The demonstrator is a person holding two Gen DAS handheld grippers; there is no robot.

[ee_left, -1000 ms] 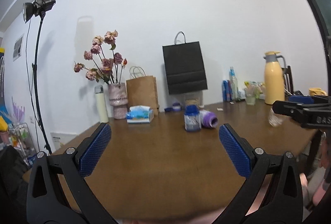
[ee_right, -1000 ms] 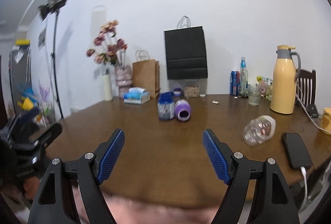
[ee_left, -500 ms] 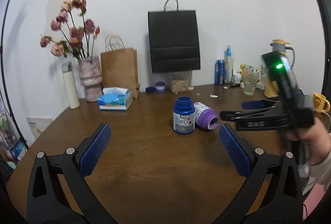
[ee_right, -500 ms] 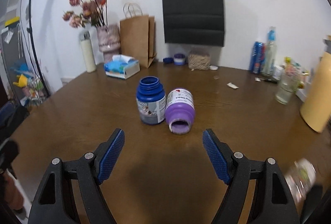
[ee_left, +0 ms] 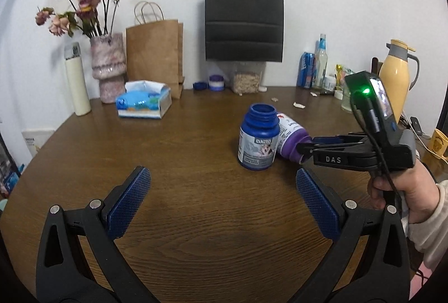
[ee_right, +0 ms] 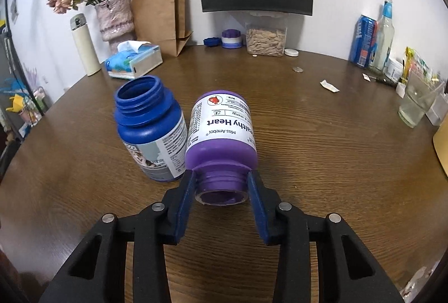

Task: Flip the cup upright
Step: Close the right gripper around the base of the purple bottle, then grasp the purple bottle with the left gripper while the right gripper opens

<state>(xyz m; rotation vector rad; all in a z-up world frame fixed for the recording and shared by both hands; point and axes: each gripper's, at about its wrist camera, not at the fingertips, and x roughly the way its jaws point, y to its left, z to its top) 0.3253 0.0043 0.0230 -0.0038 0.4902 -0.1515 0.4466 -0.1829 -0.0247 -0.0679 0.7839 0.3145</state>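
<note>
— What am I dealing with on the left?

— My left gripper hangs spread wide over bare table, holding nothing. Ahead of it the blue bottle stands upright, mouth open.

— And the one to flip?

— The purple bottle lies on its side just right of the blue one, apparently touching it, open mouth toward me. I judge it to be light, empty, stiff plastic, smooth enough to slip on its glossy label. The threaded neck looks like the best hold: narrow, ridged.

— Is the right one on it?

— My right gripper has its pads closed in on either side of that neck, touching or nearly so. I can't tell whether it's clamped firm.
</note>
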